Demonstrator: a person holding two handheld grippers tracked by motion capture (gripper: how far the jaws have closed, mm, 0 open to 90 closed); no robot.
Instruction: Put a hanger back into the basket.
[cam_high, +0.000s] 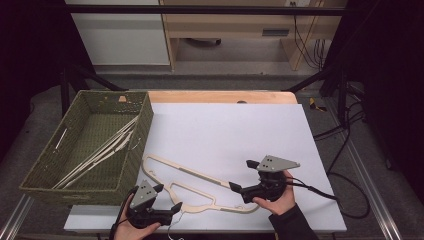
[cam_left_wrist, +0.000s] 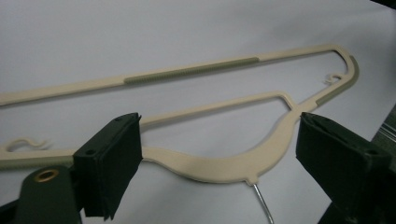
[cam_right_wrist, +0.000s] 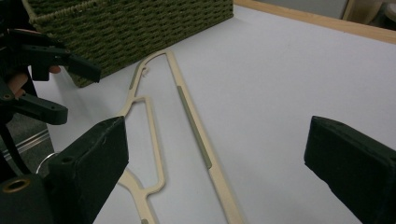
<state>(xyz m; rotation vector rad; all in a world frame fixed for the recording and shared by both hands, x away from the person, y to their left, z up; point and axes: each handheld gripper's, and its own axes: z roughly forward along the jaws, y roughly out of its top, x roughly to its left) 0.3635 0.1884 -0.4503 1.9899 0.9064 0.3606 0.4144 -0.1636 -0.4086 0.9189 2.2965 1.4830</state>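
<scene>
A cream plastic hanger (cam_high: 192, 172) with green grip strips lies flat on the white sheet (cam_high: 225, 130). My left gripper (cam_high: 168, 197) is at the near left, open, with its jaws on either side of the hanger's curved neck (cam_left_wrist: 219, 165). The pads do not press on the neck. The thin metal hook (cam_left_wrist: 264, 205) points back toward me. My right gripper (cam_high: 240, 175) is open wide near the hanger's right end, and the long bar (cam_right_wrist: 196, 126) runs between its jaws. In the right gripper view the left gripper (cam_right_wrist: 79, 93) shows at the far left.
A green woven basket (cam_high: 140, 145) stands at the left, just behind the hanger, and holds several more cream hangers (cam_high: 105, 150). Its wall (cam_right_wrist: 140, 28) is close to the hanger's far end. The sheet's near edge runs just below both hands.
</scene>
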